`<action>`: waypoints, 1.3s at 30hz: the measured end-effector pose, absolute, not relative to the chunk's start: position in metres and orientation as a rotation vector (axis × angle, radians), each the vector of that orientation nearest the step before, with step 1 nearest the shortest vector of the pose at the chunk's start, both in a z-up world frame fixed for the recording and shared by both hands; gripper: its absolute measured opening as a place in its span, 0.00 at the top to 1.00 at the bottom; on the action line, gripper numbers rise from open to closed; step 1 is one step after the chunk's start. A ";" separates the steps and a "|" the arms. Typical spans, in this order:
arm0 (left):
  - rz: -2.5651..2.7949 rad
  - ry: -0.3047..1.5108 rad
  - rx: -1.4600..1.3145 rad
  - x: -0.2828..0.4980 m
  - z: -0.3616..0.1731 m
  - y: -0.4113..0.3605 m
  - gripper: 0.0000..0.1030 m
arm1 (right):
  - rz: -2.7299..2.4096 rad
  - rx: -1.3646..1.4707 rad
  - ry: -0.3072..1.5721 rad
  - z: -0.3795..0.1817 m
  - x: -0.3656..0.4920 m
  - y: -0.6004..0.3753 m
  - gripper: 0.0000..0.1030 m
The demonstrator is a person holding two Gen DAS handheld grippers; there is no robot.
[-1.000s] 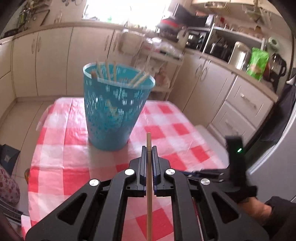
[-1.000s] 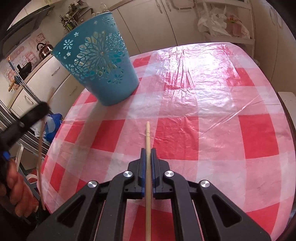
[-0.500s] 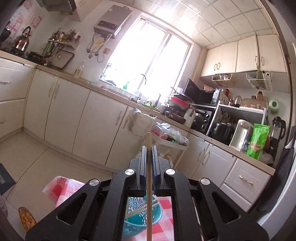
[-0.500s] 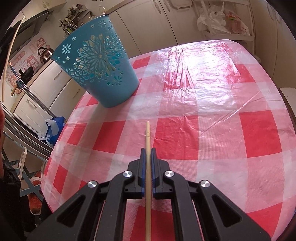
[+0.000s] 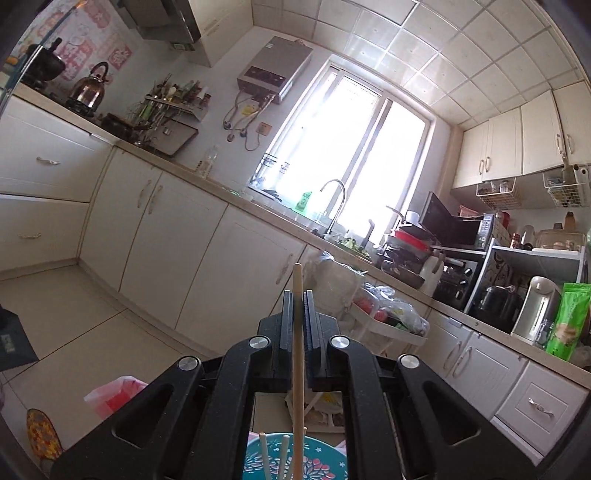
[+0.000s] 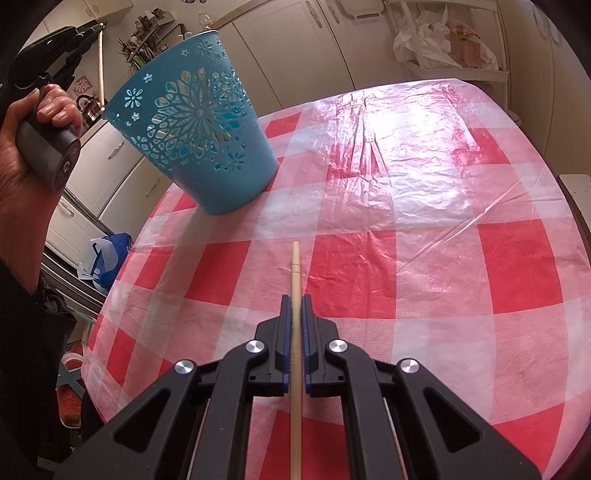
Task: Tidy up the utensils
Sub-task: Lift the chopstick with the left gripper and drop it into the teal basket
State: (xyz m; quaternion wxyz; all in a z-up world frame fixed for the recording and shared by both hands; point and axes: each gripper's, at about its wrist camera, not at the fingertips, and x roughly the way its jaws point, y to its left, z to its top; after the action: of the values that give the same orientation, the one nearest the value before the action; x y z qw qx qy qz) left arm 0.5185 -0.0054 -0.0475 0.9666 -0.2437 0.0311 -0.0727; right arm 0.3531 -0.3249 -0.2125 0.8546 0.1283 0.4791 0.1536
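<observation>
A blue perforated plastic bin (image 6: 195, 136) stands on the red-and-white checked tablecloth (image 6: 406, 229). My left gripper (image 5: 296, 295) is shut on a wooden chopstick (image 5: 297, 354), held upright above the bin, whose rim (image 5: 295, 459) shows below with other chopsticks (image 5: 273, 456) inside. In the right wrist view the left gripper (image 6: 94, 31) is raised over the bin's rim. My right gripper (image 6: 294, 301) is shut on another wooden chopstick (image 6: 295, 280), low over the table in front of the bin.
Kitchen cabinets (image 5: 177, 251), a sink with a tap (image 5: 332, 206) and a cluttered counter (image 5: 461, 280) lie beyond the table. A white cart with bags (image 6: 443, 44) stands past the table's far edge. A blue bag (image 6: 107, 258) lies on the floor at left.
My left gripper has risen and tipped upward with its chopstick, from facing the bin to standing above its rim. My right gripper has stayed nearly still with its chopstick.
</observation>
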 end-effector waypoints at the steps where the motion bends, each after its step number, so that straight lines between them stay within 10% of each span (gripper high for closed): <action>1: -0.133 0.053 -0.493 0.519 -0.049 -0.007 0.95 | 0.324 0.271 1.008 -0.213 0.353 -0.325 0.94; 29: -0.064 0.079 -0.282 0.493 -0.091 -0.050 0.95 | 0.333 0.279 1.009 -0.212 0.353 -0.325 0.94; 39: -0.038 0.114 -0.287 0.455 -0.091 -0.026 0.50 | 0.335 0.285 1.016 -0.212 0.354 -0.325 0.94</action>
State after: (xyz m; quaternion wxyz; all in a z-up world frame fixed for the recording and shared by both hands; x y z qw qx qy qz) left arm 0.4548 -0.0255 -0.0910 0.9879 -0.1430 0.0567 -0.0189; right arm 0.3537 -0.3252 -0.2119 0.8507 0.1354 0.4823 0.1593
